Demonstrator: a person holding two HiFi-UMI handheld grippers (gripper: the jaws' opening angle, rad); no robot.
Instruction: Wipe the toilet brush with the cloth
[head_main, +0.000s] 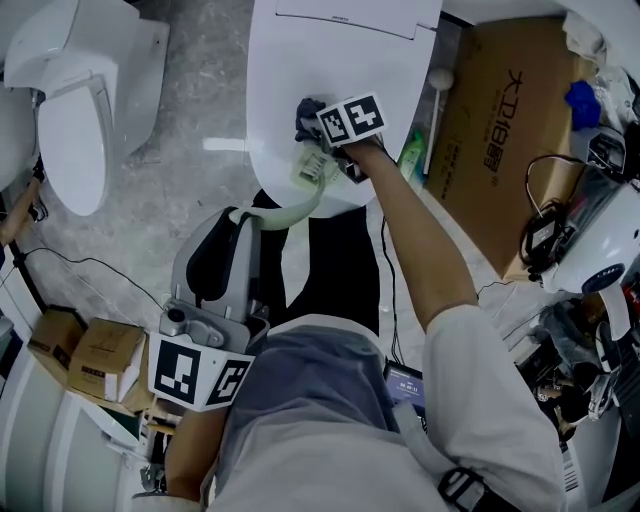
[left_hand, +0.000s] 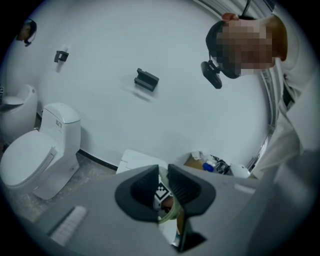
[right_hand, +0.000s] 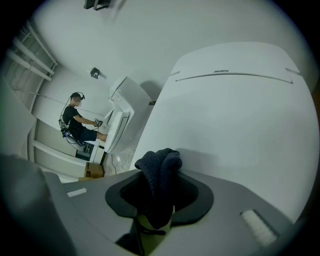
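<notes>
Right tongs (head_main: 322, 148) are clamped on the dark cloth (head_main: 306, 112). In their own view the cloth (right_hand: 160, 175) bulges up out of the closed right tongs (right_hand: 160, 192) and covers the jaw tips. Under it only a scrap of the pale green brush (right_hand: 150, 231) peeks out. The bristle end can't be made out, since cloth and tongs sit right over it.

Left tongs (head_main: 243, 218) pinch the near end of the brush (head_main: 290, 207), whose handle arcs forward to the right tongs. From the left tongs' camera, the left tongs (left_hand: 163, 175) are drawn nearly together. A thin slit shows the other gripper's marker cube and a sliver of brush (left_hand: 169, 216); the contact itself is hard to read.

Beyond the right tongs lies a white toilet lid (head_main: 290, 60), filling most of their view (right_hand: 240, 115). Left of the left tongs stands a second toilet (head_main: 70, 110). To the right of the right tongs lies a cardboard box (head_main: 500, 130). The forearm and shirt blot out the floor nearer than the tongs. Far left in the right tongs' view sits another person (right_hand: 77, 122), tiny.
</notes>
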